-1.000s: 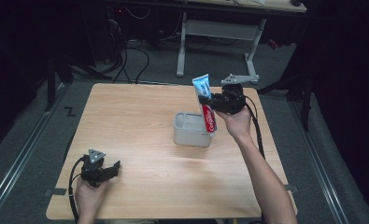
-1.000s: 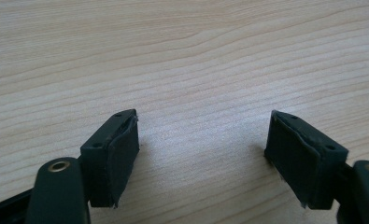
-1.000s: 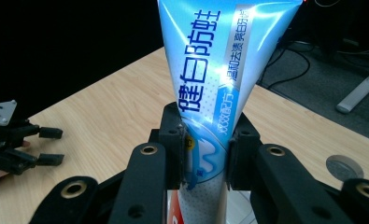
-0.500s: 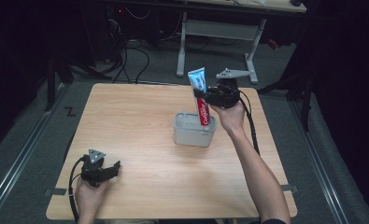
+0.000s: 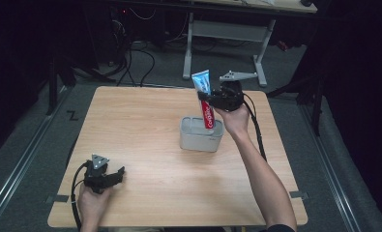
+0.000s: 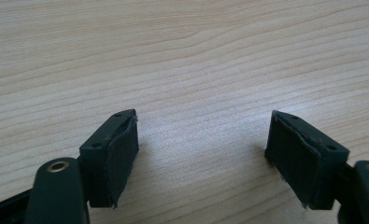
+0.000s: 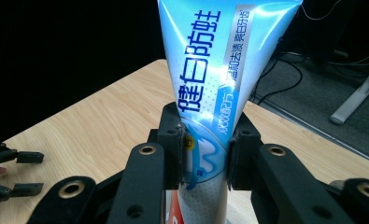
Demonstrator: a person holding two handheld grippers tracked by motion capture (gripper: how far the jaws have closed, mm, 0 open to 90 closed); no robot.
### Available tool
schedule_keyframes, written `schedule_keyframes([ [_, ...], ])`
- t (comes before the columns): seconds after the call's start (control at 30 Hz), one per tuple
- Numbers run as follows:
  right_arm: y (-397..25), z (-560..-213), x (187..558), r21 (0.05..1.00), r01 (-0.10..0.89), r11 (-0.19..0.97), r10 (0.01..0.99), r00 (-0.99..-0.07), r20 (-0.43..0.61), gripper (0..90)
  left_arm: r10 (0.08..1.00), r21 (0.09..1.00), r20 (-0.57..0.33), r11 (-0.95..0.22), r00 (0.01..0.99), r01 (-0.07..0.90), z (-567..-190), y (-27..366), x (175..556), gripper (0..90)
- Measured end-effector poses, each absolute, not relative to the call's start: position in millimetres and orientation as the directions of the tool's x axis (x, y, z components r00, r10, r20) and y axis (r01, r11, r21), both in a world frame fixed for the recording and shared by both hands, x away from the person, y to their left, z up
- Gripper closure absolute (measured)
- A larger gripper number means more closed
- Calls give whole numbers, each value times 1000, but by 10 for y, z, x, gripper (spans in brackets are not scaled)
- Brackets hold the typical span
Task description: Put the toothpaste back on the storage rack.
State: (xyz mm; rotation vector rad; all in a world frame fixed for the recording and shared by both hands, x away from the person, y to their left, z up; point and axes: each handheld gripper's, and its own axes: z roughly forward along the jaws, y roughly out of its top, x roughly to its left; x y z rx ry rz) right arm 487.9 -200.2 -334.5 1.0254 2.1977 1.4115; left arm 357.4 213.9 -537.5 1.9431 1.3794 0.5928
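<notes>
My left gripper [image 5: 112, 175] rests on the wooden table [image 5: 140, 125] near its front left corner, jaws spread wide with bare wood between them; further right, the grey container [image 5: 200, 135] sits near the table's middle; my right gripper [image 5: 205, 96] clamps the toothpaste tube [image 5: 205, 99], held upright, its lower end down in that container
</notes>
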Motion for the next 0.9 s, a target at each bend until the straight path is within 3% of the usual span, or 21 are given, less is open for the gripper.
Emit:
schedule_keyframes([
  [0.9,-1860,-3512,4962,865,410,289,725,-683,82,712,941,741,-19,-215,339,636,-5374,2141,3573,256],
])
